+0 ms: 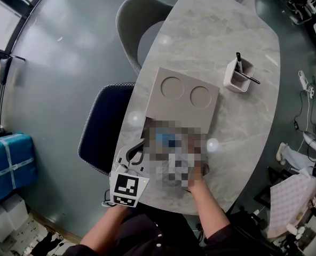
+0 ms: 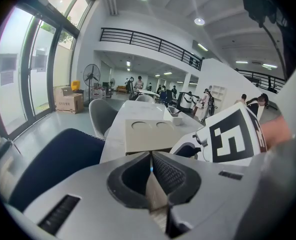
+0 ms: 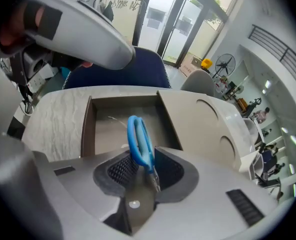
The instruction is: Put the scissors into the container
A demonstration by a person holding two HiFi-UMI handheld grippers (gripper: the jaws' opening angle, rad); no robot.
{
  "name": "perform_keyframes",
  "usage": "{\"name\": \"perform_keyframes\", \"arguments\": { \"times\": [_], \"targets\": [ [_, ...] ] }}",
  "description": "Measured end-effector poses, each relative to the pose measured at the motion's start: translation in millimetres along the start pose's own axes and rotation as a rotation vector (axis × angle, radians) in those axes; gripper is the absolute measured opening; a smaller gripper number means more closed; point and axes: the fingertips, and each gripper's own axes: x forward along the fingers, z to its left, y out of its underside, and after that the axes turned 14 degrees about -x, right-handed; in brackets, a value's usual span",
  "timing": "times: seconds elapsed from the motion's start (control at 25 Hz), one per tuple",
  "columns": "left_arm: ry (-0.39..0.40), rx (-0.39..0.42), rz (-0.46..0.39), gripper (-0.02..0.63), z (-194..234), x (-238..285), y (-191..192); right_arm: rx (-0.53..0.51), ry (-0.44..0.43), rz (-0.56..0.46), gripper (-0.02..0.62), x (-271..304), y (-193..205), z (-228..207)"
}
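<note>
Blue-handled scissors (image 3: 139,141) stand between the pads of my right gripper (image 3: 140,159), handles up and forward. The jaws are open, and a small gap shows beside the handle. They hang just over the open compartment (image 3: 115,119) of the tan container (image 1: 163,108). The container's lid half has two round recesses. In the head view a mosaic patch hides the right gripper and the scissors. My left gripper (image 1: 139,147) rests at the container's near-left corner. Its jaws (image 2: 151,160) are shut with nothing between them.
A white holder (image 1: 239,74) with black pens stands beyond the container at the right. A grey chair (image 1: 136,20) and a dark blue chair (image 1: 102,132) sit along the table's left edge. The marble tabletop (image 1: 243,121) stretches to the right.
</note>
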Motion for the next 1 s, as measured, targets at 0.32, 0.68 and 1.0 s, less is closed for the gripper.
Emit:
{"name": "perform_keyframes", "arguments": {
  "times": [0.32,0.68,1.0],
  "targets": [
    [0.0,-0.008,0.001,0.025,-1,-1,1,0.054,-0.088,-0.052,0.114,-17,-7,10],
    [0.004,-0.014,0.005,0.025,-3,-1,3,0.061,-0.082,-0.064,0.127,-15,-8,17],
    [0.015,-0.02,0.001,0.025,-6,-1,2,0.058,-0.08,-0.061,0.138,-9,-11,13]
  ]
}}
